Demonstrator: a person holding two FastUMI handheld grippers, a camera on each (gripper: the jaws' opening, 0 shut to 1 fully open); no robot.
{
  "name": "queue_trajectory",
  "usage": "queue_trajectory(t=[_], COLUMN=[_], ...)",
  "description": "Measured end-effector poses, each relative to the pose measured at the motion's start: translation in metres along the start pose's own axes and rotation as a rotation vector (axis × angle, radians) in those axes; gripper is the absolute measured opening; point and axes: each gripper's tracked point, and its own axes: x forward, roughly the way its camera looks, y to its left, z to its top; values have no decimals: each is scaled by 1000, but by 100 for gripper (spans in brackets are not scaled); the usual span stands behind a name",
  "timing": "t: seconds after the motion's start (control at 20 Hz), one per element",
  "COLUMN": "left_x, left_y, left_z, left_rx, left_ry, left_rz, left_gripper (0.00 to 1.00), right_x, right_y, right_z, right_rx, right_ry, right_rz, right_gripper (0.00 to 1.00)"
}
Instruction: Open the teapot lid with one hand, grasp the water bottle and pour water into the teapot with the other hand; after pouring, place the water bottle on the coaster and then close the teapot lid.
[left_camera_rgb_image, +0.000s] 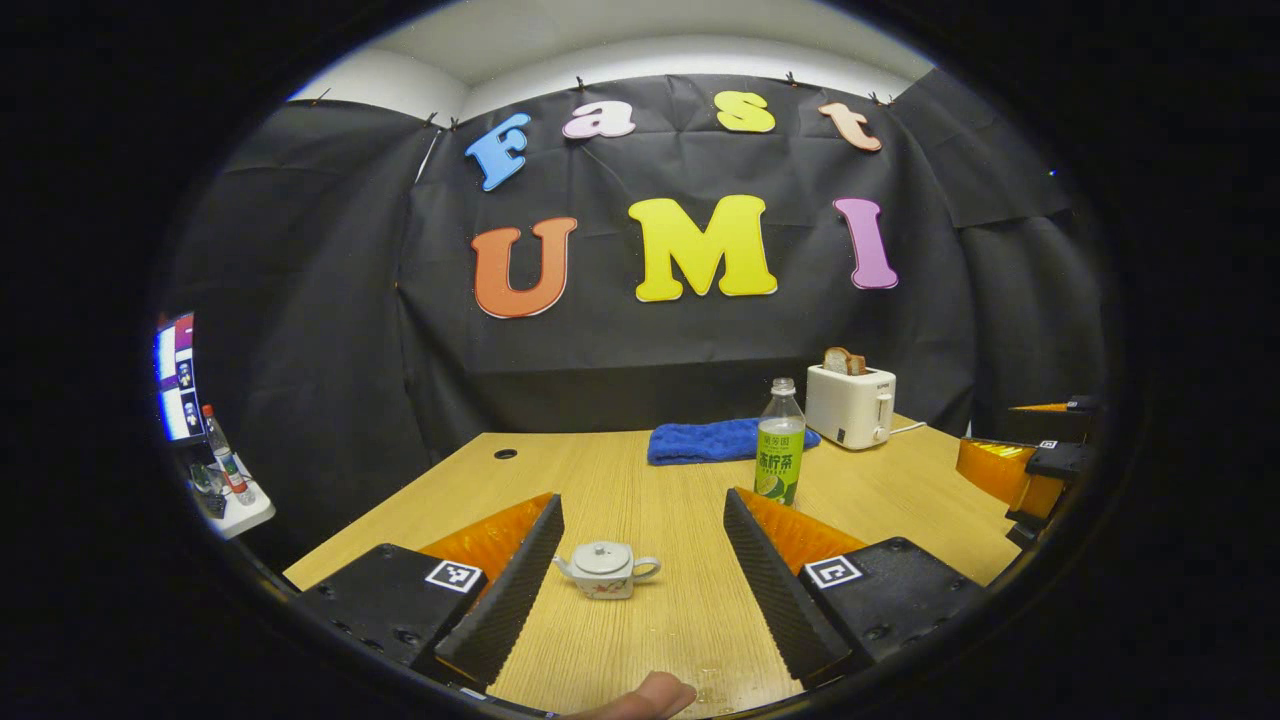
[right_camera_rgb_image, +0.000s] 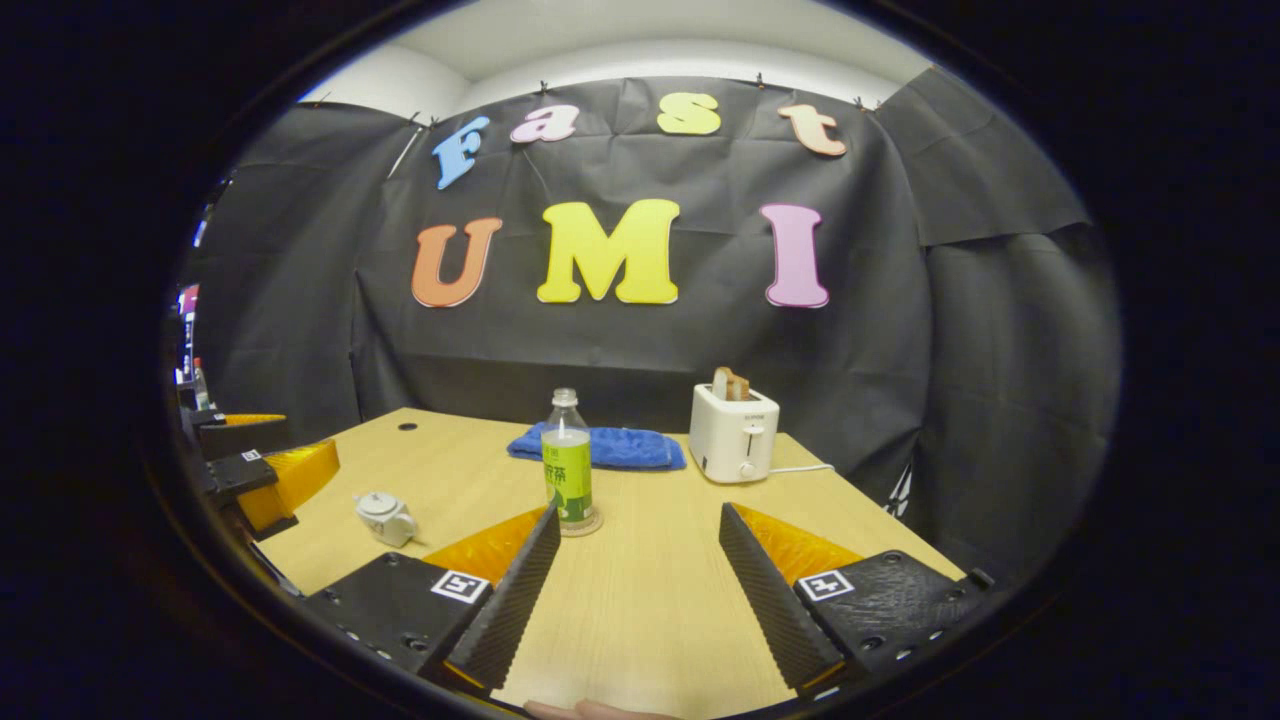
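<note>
In the left gripper view, the left claw (left_camera_rgb_image: 640, 570) sits at the bottom of the frame with its fingers spread wide apart and nothing between them but bare counter (left_camera_rgb_image: 620, 490). A fingertip (left_camera_rgb_image: 645, 697) shows at the very bottom edge. Just beyond, in the lower centre between the fingers, the small white teapot (left_camera_rgb_image: 606, 570) stands on the counter with its lid (left_camera_rgb_image: 602, 553) on. Farther back and right of centre the water bottle (left_camera_rgb_image: 780, 441) stands upright, with the blue towel (left_camera_rgb_image: 712, 441) and the white toaster (left_camera_rgb_image: 850, 405) behind it. The right claw (left_camera_rgb_image: 1030, 470) shows at the right edge.

In the right gripper view, the right claw (right_camera_rgb_image: 637, 585) is likewise spread apart and empty at the bottom. The bottle stands upright on the coaster (right_camera_rgb_image: 583, 527) just left of centre, and the teapot sits lower left.
</note>
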Motion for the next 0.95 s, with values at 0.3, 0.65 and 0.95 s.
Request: queue_trajectory(t=[0.3, 0.65, 0.95], left_x=[4, 7, 7], left_y=[-1, -6, -8], left_z=[-6, -12, -13], left_rx=[25, -1, 9], left_ry=[9, 27, 30], left_rz=[10, -14, -17], left_gripper=[100, 100, 100], right_x=[0, 2, 4], right_y=[-3, -2, 0], right_z=[2, -1, -4], right_rx=[-6, -8, -21], right_ry=[-6, 0, 6], right_rz=[-11, -9, -11], right_gripper=[95, 96, 96])
